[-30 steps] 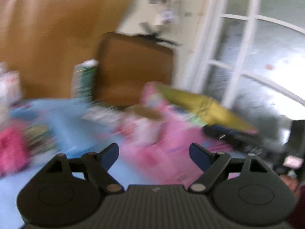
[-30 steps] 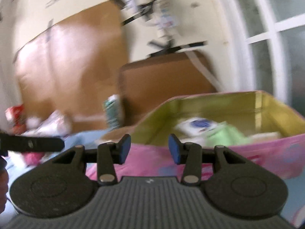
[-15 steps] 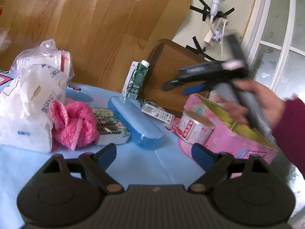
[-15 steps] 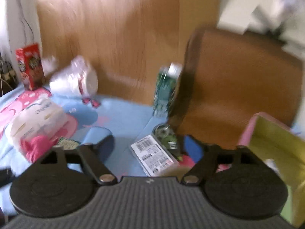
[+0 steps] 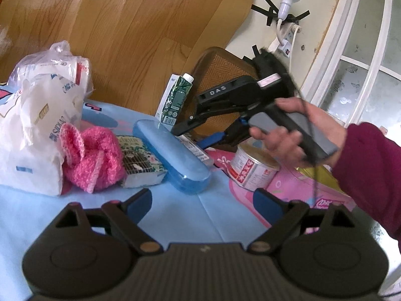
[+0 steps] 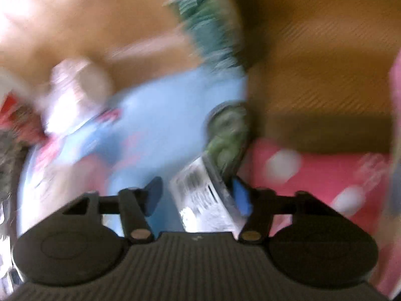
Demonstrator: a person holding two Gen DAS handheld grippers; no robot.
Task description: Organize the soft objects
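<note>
- Two views make up this moment, taken in turn, left wrist first.
- Left wrist view: the left gripper [image 5: 201, 199] fills the lower edge, jaws apart and opening, nothing between them, above a blue cloth [image 5: 175, 215].
- At ten o'clock a fluffy pink knit [image 5: 91, 160] (the clearest soft thing here) leans on a white plastic bag [image 5: 37, 135]; a tissue pack [image 5: 139, 161] and a blue case [image 5: 173, 155] lie just beside it.
- At three o'clock a hand [image 5: 298, 130] aims the right gripper [image 5: 193, 138] down toward a small packet behind the case; a tin [image 5: 253, 169] sits just beside a pink box [image 5: 310, 188].
- Right wrist view: heavily blurred. The right gripper's jaws are closing with a barcoded packet [image 6: 203, 198] between them; the right pad looks close, and I cannot tell whether it presses.
- Done well, I judge: steady the hand, centre the packet, squeeze gently, lift straight.
- Hard to make out: a green carton [image 6: 213, 32] at twelve o'clock, and the pink box's contents.
</note>
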